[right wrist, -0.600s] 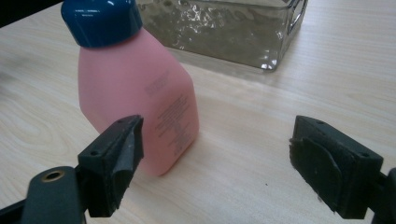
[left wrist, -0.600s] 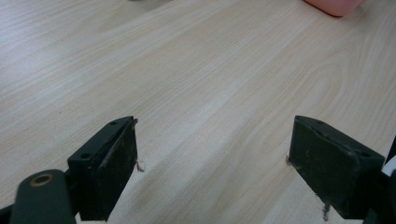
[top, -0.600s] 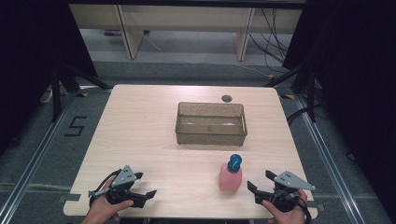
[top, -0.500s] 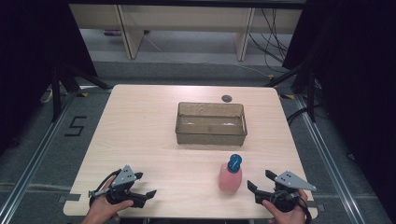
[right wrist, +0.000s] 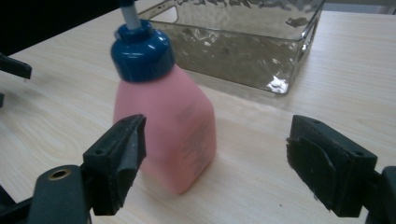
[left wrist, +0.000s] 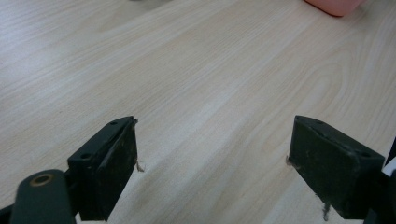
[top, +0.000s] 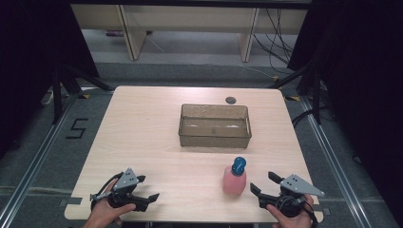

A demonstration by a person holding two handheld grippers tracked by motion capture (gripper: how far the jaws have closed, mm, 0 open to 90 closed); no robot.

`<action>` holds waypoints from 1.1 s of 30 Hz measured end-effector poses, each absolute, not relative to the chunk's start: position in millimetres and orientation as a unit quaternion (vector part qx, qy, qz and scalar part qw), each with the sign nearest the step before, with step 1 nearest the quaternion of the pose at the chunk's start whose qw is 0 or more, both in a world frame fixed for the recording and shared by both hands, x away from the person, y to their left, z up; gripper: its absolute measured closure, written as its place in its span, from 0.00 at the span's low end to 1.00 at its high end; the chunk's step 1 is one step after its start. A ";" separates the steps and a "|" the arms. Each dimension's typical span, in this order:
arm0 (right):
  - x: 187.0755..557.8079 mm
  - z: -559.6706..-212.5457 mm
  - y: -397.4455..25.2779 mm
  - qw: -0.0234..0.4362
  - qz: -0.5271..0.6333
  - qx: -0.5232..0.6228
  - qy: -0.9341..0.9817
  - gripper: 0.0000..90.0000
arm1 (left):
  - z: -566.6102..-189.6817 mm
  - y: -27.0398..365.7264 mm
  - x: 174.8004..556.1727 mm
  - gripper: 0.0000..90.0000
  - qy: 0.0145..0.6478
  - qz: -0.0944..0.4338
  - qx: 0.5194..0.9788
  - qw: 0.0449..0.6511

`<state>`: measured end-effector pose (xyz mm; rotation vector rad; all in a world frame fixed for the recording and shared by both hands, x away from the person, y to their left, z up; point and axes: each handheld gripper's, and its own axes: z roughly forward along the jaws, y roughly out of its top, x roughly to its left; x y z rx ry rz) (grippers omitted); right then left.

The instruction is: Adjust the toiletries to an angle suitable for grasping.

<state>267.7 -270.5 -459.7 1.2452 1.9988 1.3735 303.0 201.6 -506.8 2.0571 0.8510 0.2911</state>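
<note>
A pink bottle [top: 235, 180] with a blue pump cap [top: 238, 166] stands upright near the table's front edge, right of centre. My right gripper [top: 262, 183] rests open just to its right; in the right gripper view the pink bottle [right wrist: 173, 128] stands ahead of the jaws, toward the left one, and my right gripper [right wrist: 218, 161] holds nothing. At the front left, my left gripper [top: 148, 187] lies open on the wood. In the left gripper view, my left gripper [left wrist: 212, 165] has bare table between its jaws, and the pink bottle's base [left wrist: 335, 5] is at the top edge.
A clear, brownish plastic bin [top: 215, 137] sits in the middle of the table, also behind the bottle as the bin [right wrist: 243, 53] in the right gripper view. A small dark round object [top: 231, 99] lies near the far edge. The table [top: 138, 137] is light wood.
</note>
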 end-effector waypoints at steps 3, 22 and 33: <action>266.7 -457.3 -268.5 0.207 0.487 0.440 0.726 0.23 | -506.9 202.0 303.4 0.17 0.341 0.119 0.827 0.430; 271.4 -449.9 -251.5 0.189 0.509 0.402 0.738 0.29 | -507.8 201.2 303.7 0.17 0.346 0.117 0.822 0.436; 281.1 -441.8 -242.9 0.196 0.507 0.381 0.748 0.32 | -507.6 201.9 304.4 0.16 0.342 0.114 0.826 0.433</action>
